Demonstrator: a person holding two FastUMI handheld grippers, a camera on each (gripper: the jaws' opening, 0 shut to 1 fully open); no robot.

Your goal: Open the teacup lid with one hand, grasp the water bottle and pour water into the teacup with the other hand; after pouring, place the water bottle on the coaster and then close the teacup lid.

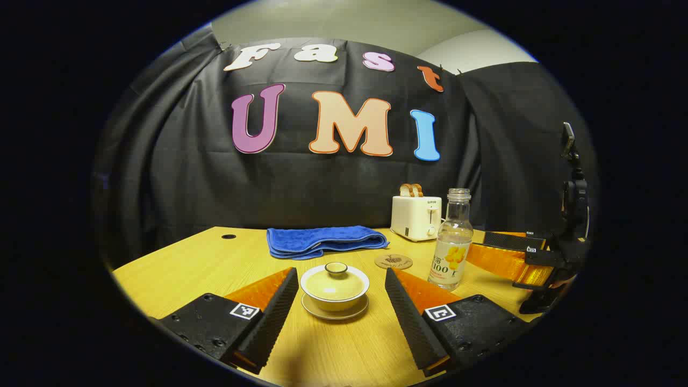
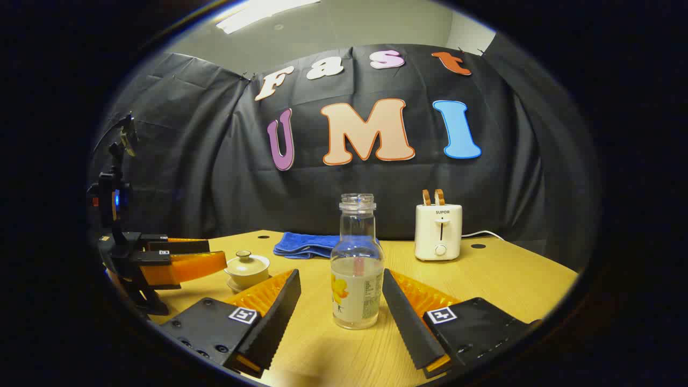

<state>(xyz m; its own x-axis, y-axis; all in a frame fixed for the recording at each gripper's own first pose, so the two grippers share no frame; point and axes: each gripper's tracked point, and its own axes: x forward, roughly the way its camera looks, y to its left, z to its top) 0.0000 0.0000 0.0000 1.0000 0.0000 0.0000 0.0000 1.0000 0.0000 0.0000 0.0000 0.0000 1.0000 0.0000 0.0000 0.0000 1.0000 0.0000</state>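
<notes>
The lidded teacup sits on its saucer between the left gripper fingers, a bit ahead of the tips, w/ clear gaps on both sides. Its lid is on, so what is inside cannot be seen. The jaws of the left gripper stand wide apart and hold nothing.

In the right gripper view the water bottle stands upright between the right gripper fingers, near the right finger; if it touches I cannot tell. These jaws are also apart, not clamped. The bottle is clear glass, no cap, w/ a label, and water fills approx. the lower part.

In the left gripper view the bottle is just outside the right finger, and the round coaster lies beyond the jaws, between cup and bottle, w/ nothing on it. Beyond the cup lies a folded blue towel, and further right a white toaster w/ bread slices in its slots.

The surface is a light wooden table; a black cloth closes the booth behind, w/ a pale wall above.

The teacup is pale cream, w/ a small dark-rimmed knob on the lid.
</notes>
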